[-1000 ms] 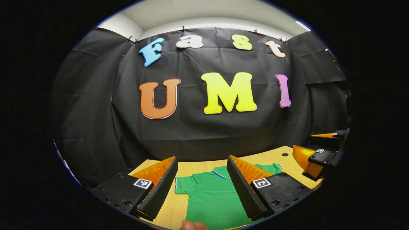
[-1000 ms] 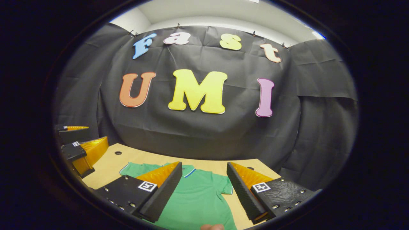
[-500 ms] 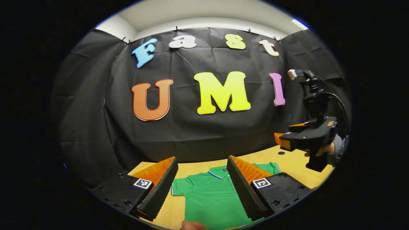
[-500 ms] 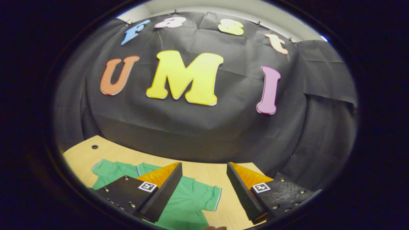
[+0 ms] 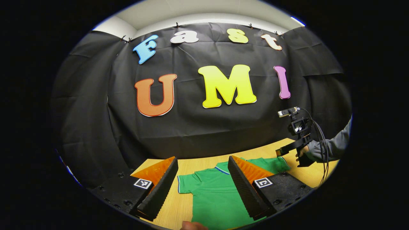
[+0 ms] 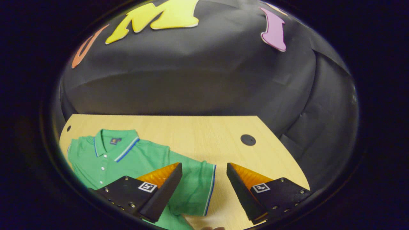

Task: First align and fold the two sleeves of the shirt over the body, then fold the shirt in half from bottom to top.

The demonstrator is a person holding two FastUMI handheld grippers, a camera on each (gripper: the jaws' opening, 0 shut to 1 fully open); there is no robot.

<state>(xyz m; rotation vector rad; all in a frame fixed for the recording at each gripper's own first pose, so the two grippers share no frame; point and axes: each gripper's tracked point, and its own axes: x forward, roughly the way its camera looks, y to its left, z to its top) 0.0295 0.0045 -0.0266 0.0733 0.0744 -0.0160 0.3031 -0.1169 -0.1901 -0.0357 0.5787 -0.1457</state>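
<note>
Shirt point(image 6: 137, 159) flat on table point(image 6: 191, 134), collar toward booth wall, right gripper point(image 6: 204, 191) above its sleeve point(image 6: 198, 185)

the shirt point(image 6: 134, 156) hem is cut off by both views' lower edges.

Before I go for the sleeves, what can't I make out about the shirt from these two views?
- Shirt hem: cut off at the lower edge, left gripper view.
- Collar label: too small, right gripper view.
- Sleeve underside and part of its cuff: behind the right gripper.

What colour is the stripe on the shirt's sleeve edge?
Blue and white, on the green shirt's sleeve edge; clearest in the right gripper view.
</note>
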